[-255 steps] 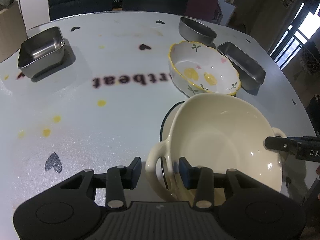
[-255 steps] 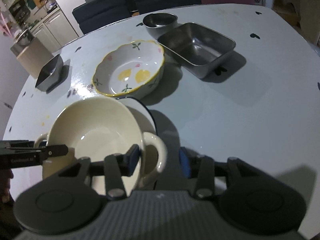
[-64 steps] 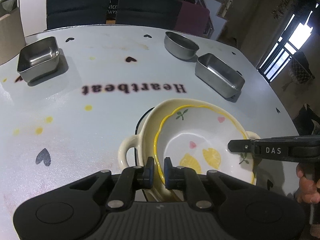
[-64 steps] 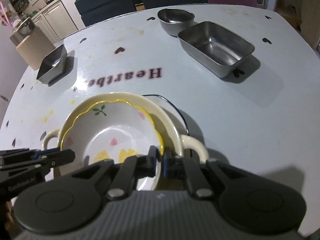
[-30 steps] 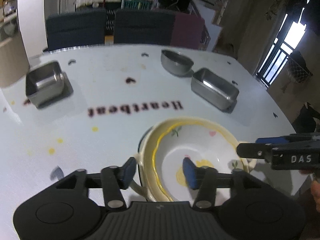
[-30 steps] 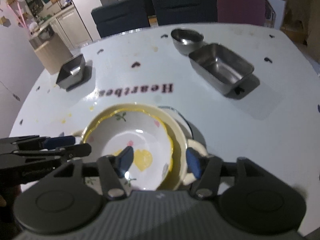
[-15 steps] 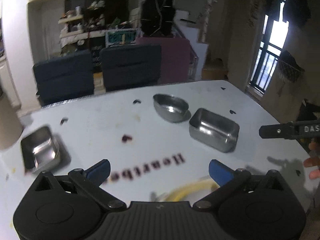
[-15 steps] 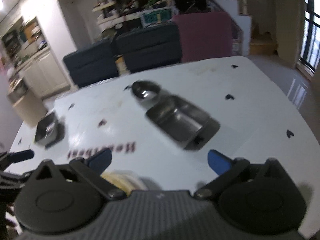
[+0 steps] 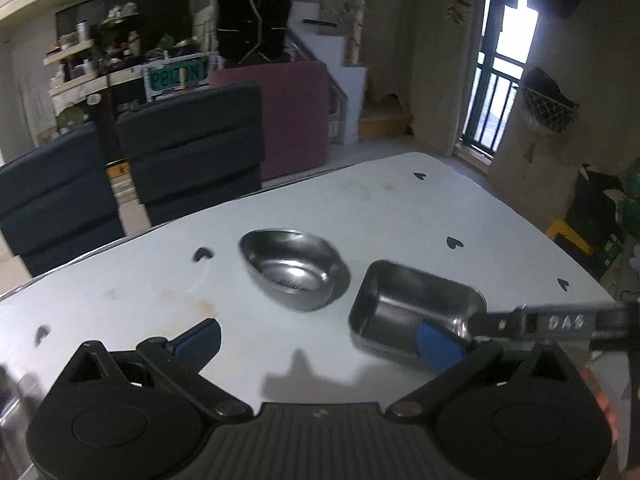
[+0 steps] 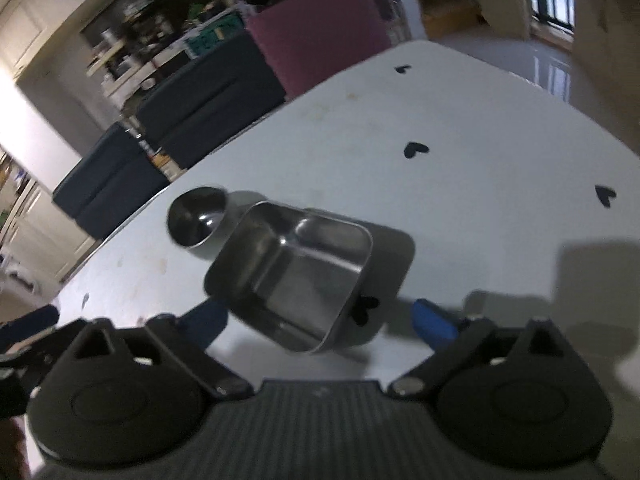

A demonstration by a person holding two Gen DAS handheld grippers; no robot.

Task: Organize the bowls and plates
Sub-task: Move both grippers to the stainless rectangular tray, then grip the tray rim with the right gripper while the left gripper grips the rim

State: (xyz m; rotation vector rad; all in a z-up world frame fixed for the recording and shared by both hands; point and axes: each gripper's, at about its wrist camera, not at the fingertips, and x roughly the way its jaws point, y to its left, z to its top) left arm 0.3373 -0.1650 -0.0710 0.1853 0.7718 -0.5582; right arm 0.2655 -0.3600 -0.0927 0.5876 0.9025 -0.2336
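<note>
Gleaming rectangular steel tray (image 10: 296, 276) beside rounded steel bowl (image 9: 294, 270), left gripper (image 9: 320, 340) wide open, right gripper (image 10: 320, 320) closing, empty.

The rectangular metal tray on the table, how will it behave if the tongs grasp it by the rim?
The rectangular metal tray looks thin-walled and polished, so probably light, rigid, and somewhat slippery under the pads. Its flat base should resist rolling or tipping, unlike the round metal bowl beside it. Empty, it may slide if nudged.
</note>
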